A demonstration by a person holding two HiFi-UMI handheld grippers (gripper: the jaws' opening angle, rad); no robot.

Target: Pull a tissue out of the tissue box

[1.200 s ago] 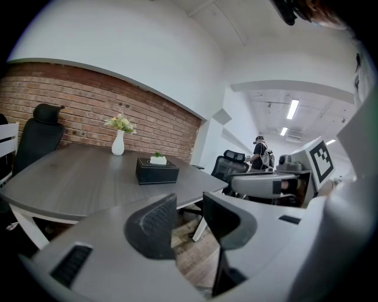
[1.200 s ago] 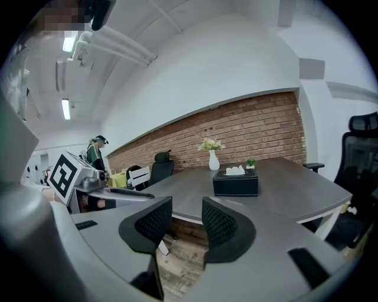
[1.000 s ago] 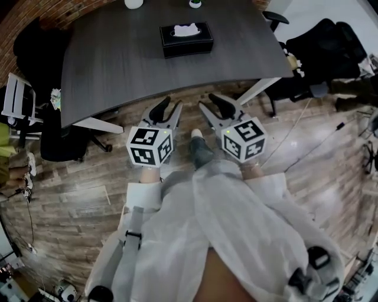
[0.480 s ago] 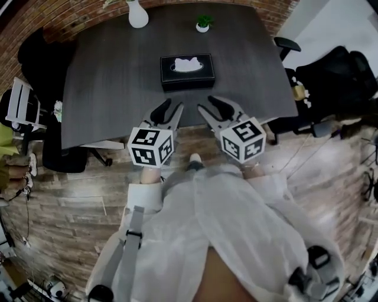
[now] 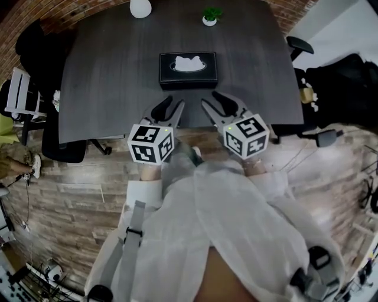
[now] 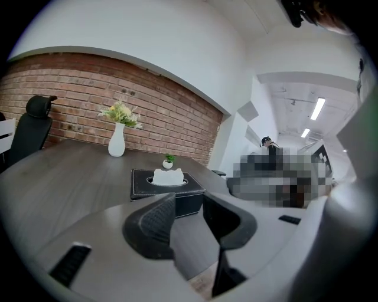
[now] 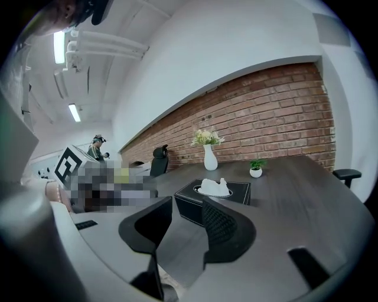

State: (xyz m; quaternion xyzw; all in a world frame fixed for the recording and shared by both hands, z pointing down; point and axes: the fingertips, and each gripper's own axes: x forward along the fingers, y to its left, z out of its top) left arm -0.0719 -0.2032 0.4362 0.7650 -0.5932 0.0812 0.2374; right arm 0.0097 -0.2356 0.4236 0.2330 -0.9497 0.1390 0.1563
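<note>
A brick-walled office with a pale plank floor (image 5: 71, 200) surrounds a dark grey wood-grain tabletop (image 5: 106, 76), seen steeply from above in the head view. The black leather-look rectangular tissue box (image 5: 188, 75) sits near the middle of the tabletop, toward its near edge, and a crumpled white tissue (image 5: 188, 63) stands up out of the oval slot in its lid. At the tabletop's far edge, a white round-bellied vase (image 5: 140, 7) stands at 11 o'clock from the box and a small green plant in a white pot (image 5: 211, 15) at 1 o'clock. The left gripper (image 5: 170, 107) hovers over the near edge at 7 o'clock from the box, and the right gripper (image 5: 215, 102) at 5 o'clock, both short of it and not touching it. In each gripper view the two dark jaws stand moderately apart with nothing between them, and the tissue box (image 6: 168, 189) (image 7: 215, 200) shows just beyond the gap. A black office chair (image 5: 35, 47) stands at 9 o'clock beside the tabletop.
</note>
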